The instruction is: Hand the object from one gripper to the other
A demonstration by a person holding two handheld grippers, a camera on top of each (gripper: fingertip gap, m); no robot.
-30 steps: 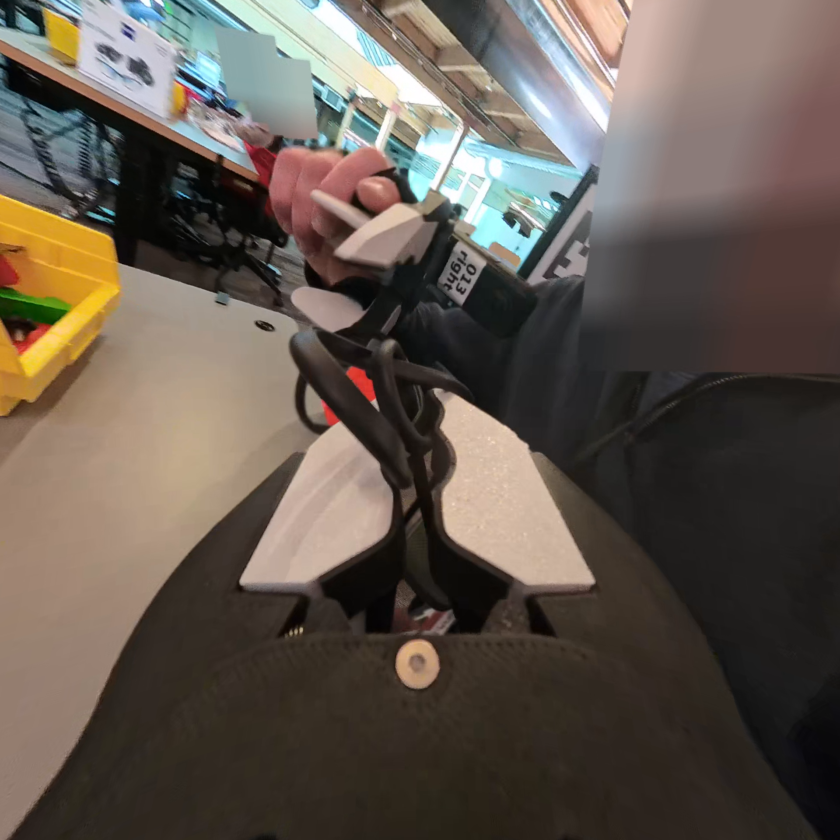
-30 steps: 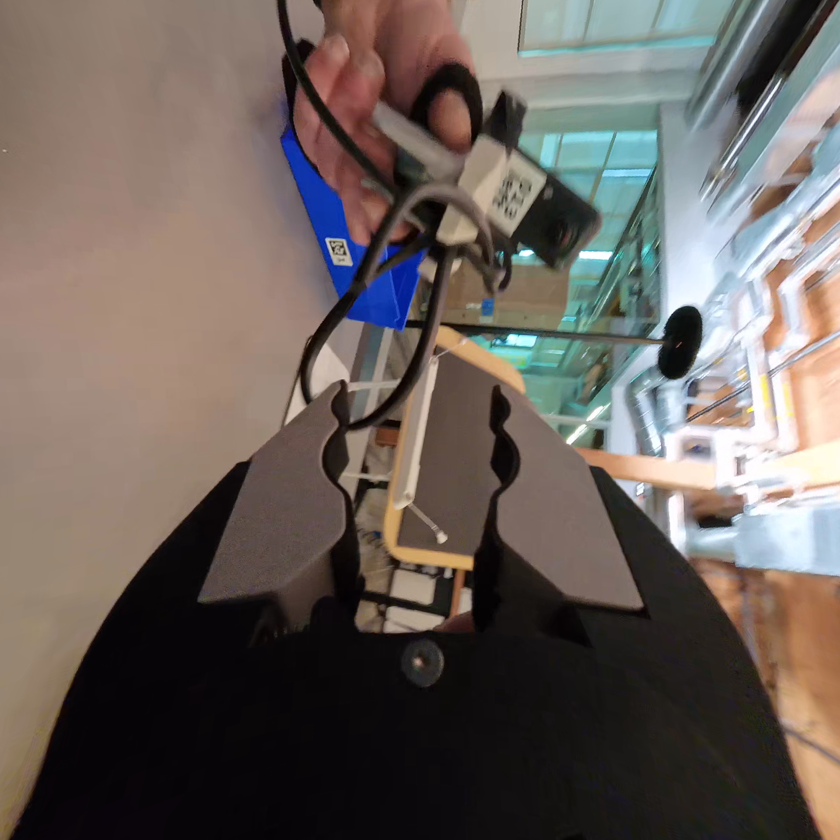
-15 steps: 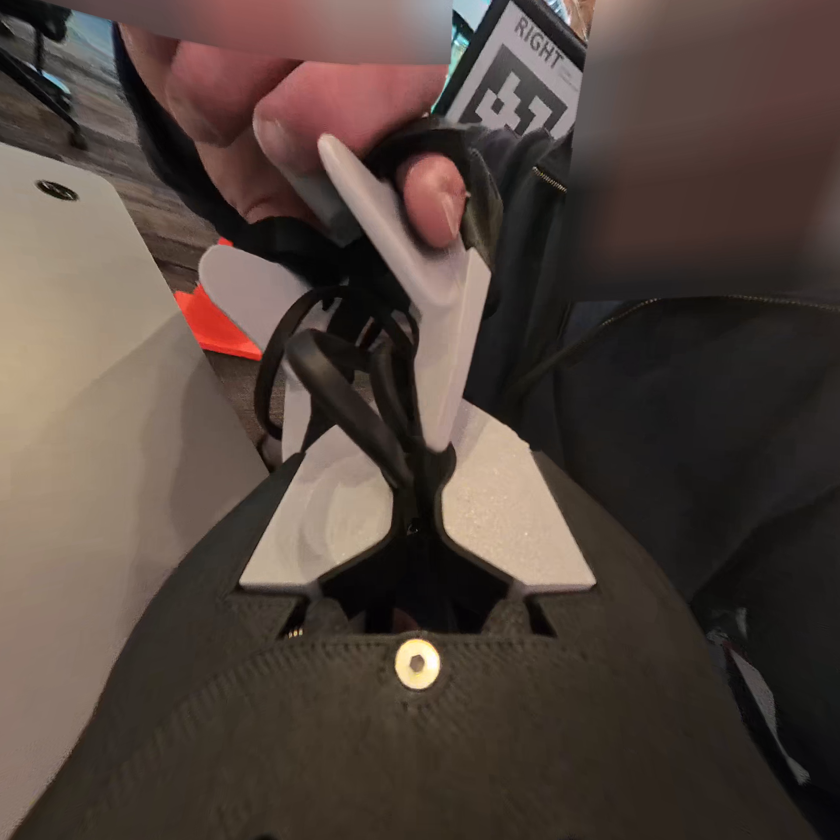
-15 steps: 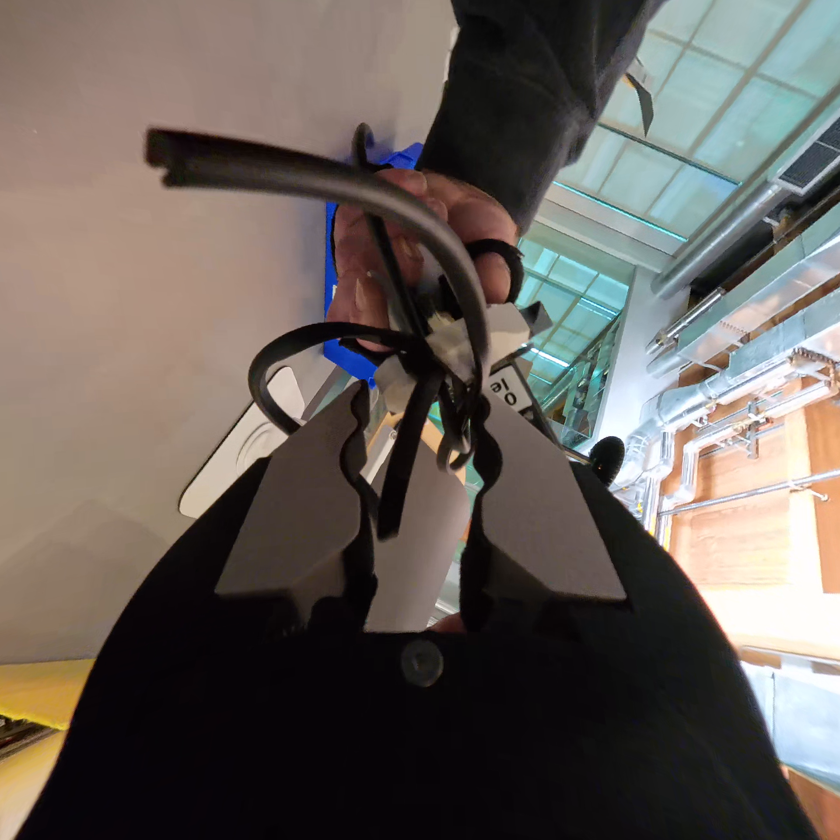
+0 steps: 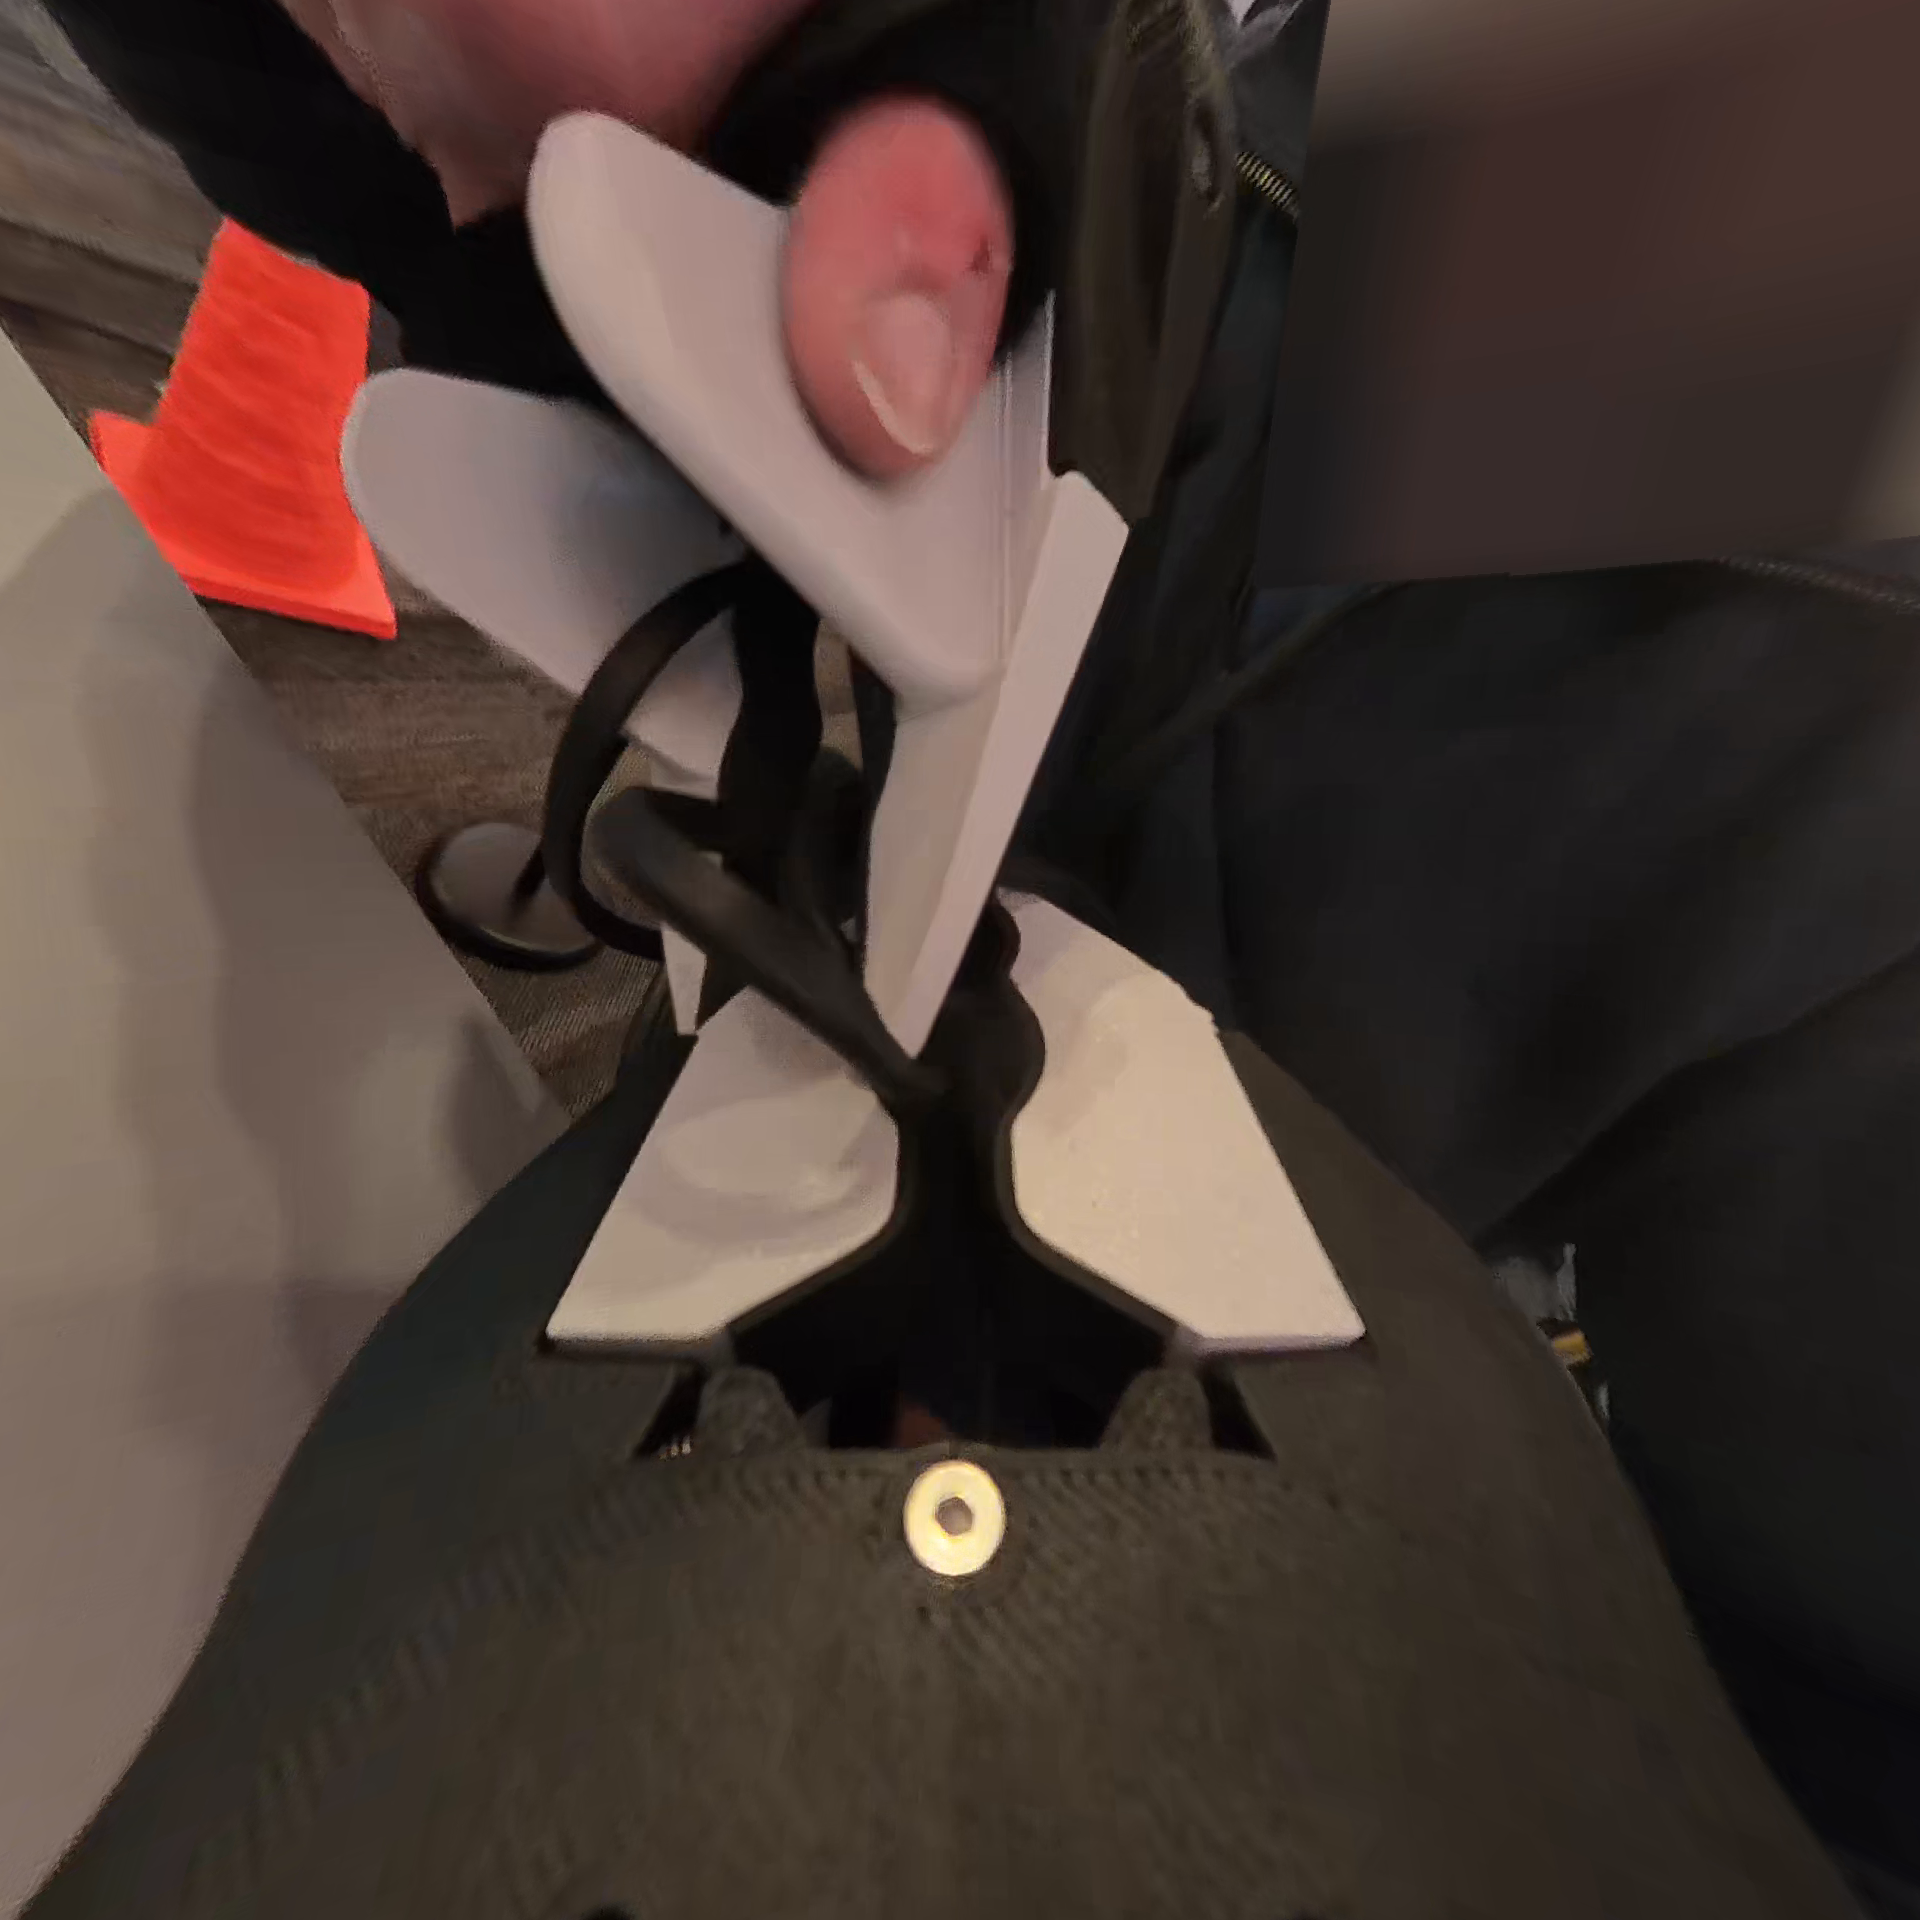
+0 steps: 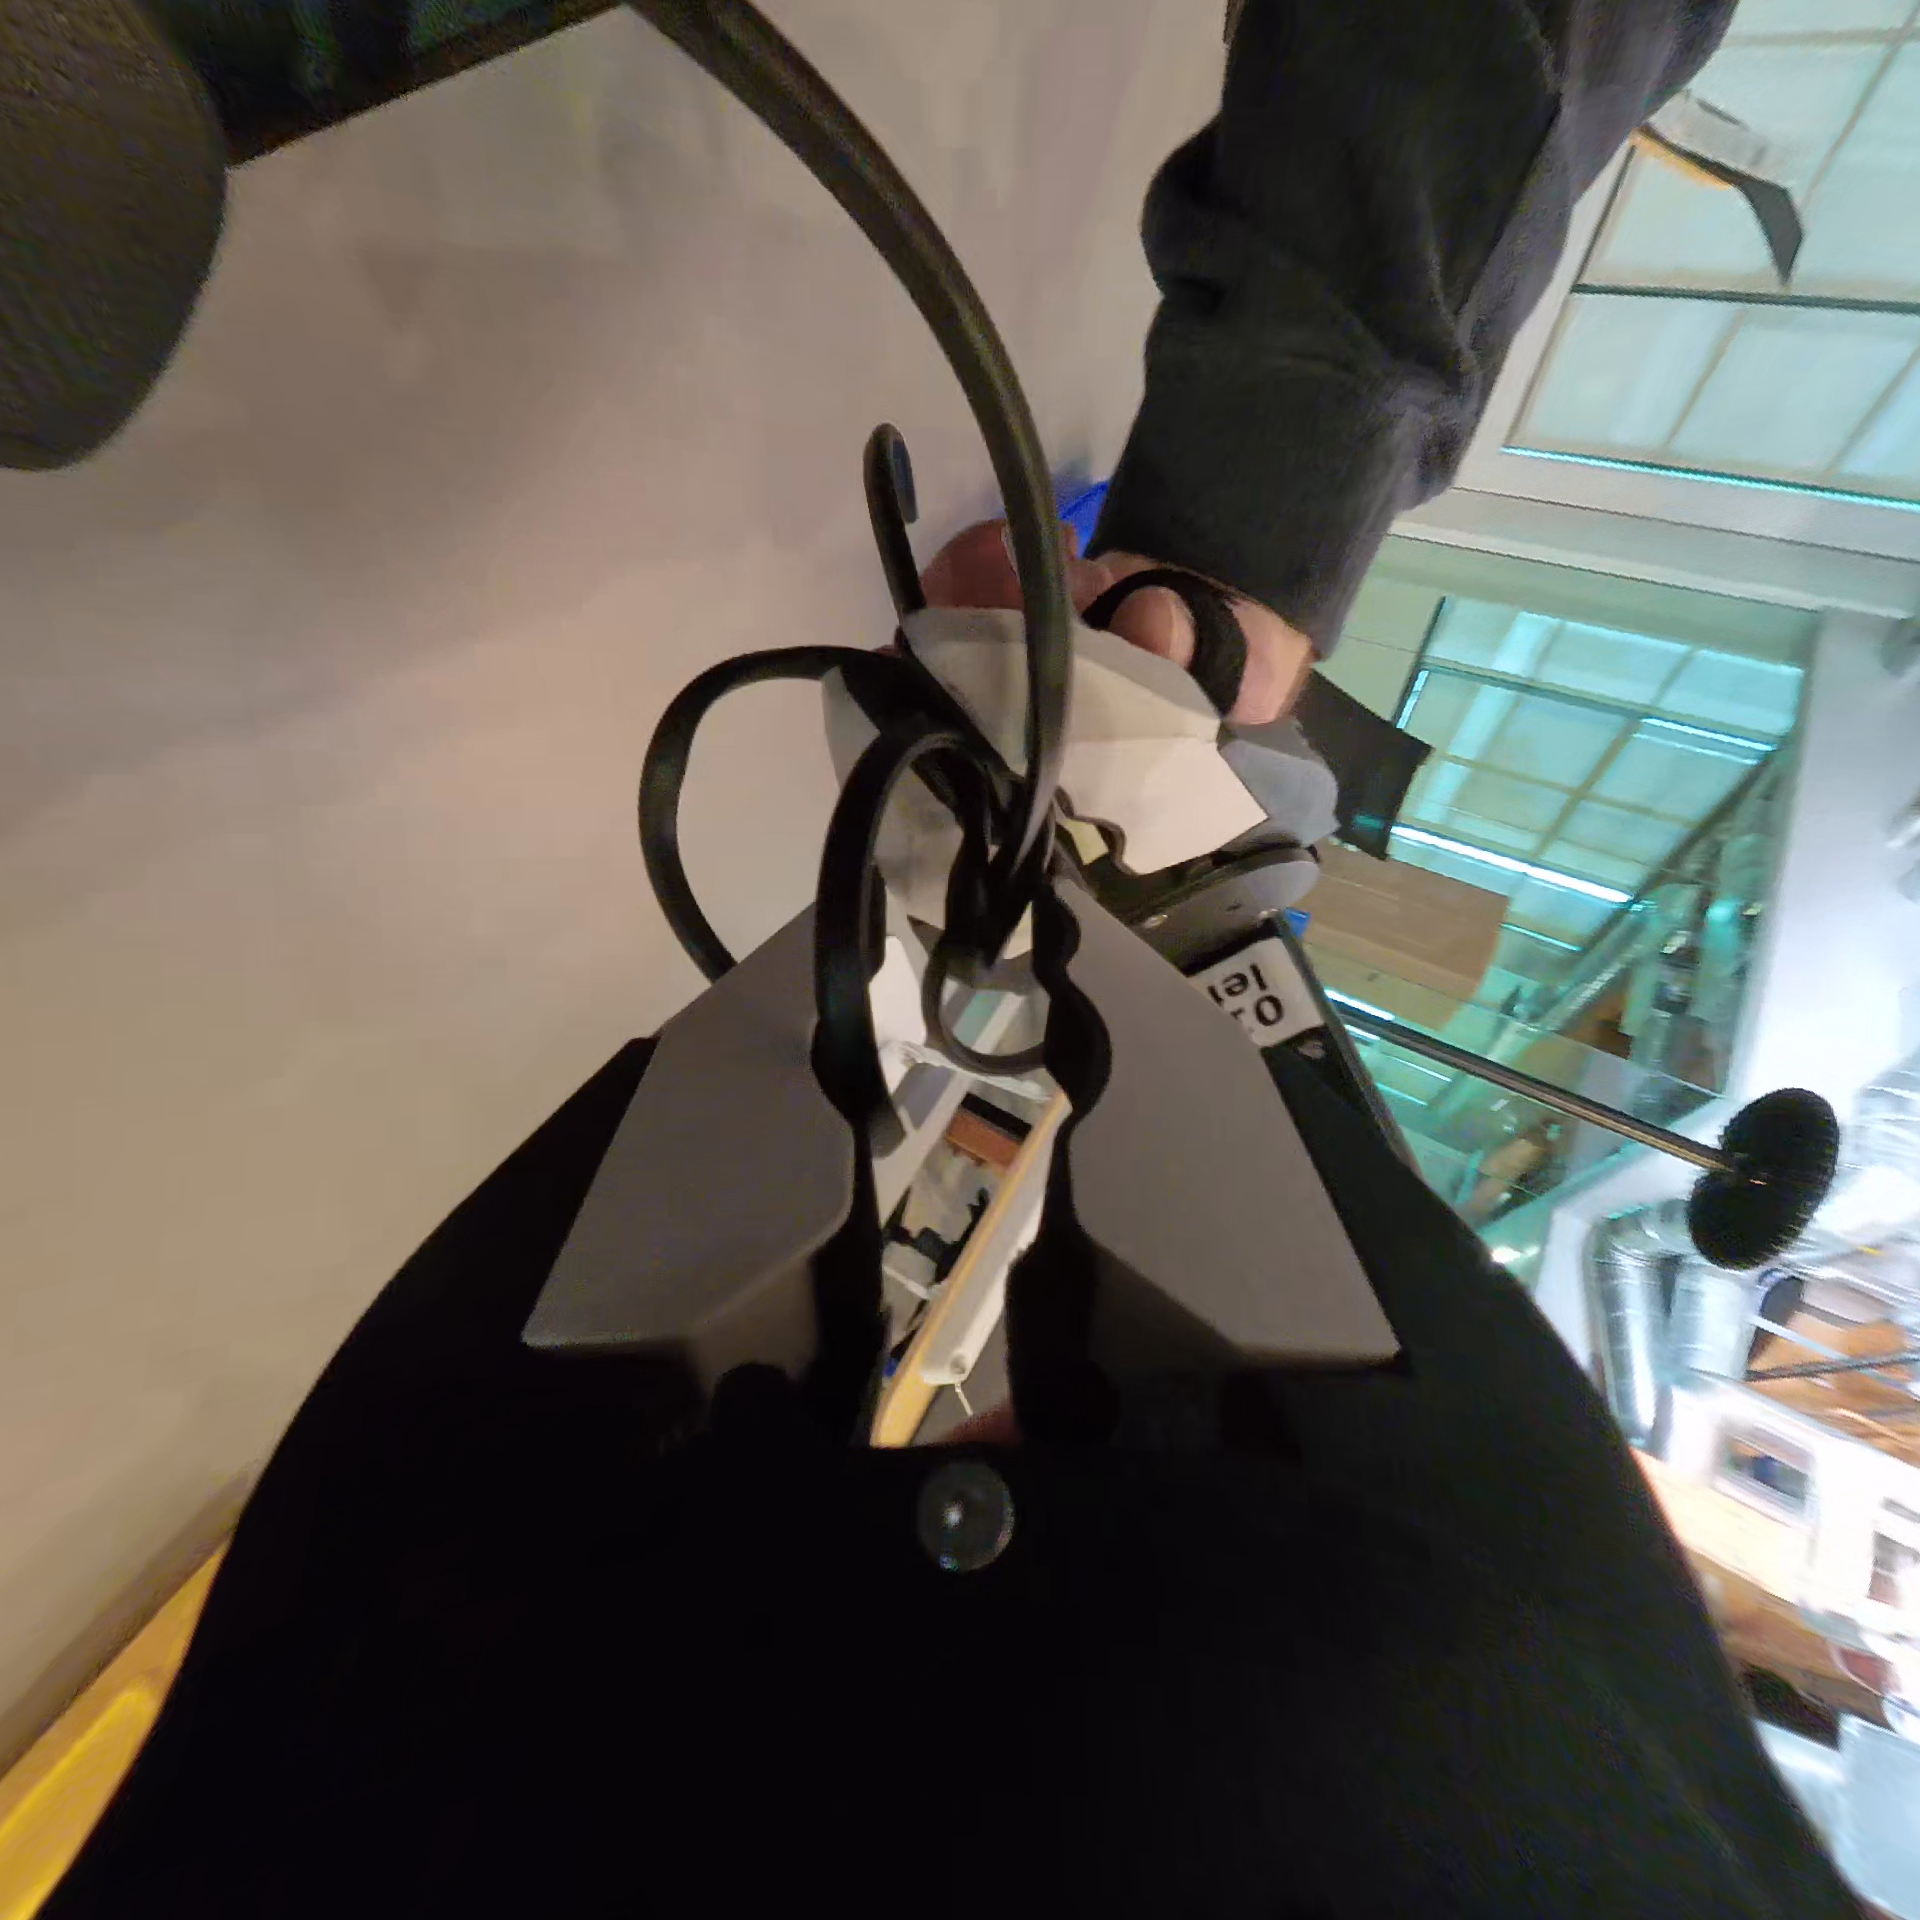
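- The step in hand looks like the take-over itself: both tools meet at the black cable bundle (image 5: 727, 914), which hangs in the air off the edge of the grey tabletop (image 5: 156, 935), touching nothing but the tools.
- The left tongs (image 5: 951, 1049) are pressed together on the bundle, pinching a few strands where they gather. The loops fan out beyond that pinch.
- The right tongs (image 6: 951, 966) come at the bundle from the far side. Their 2 fingers stand apart, with at least 1 loop and part of the gathered strands between them. A gap with background shows through lower down, so I judge they are not clamping yet.
- To do this well, the right tongs should close on the gathered part of the bundle, just beside the left pinch, not on 1 stray loop. A single loop would let the rest sag or slide out.
- The fingertips of the 2 tools already crowd each other at the bundle. Closing should be slow and straight, so a right finger does not jam against a left one.
- The left tongs should release only once the right grip is plainly firm. A light tug away from the bundle's pinch point would test that.
- 1 long strand arcs away above the bundle in the right wrist view. It may snag or swing, so draw the tools apart gently.
- An orange cone (image 5: 270, 457) stands on the floor well beyond the bundle and plays no part.
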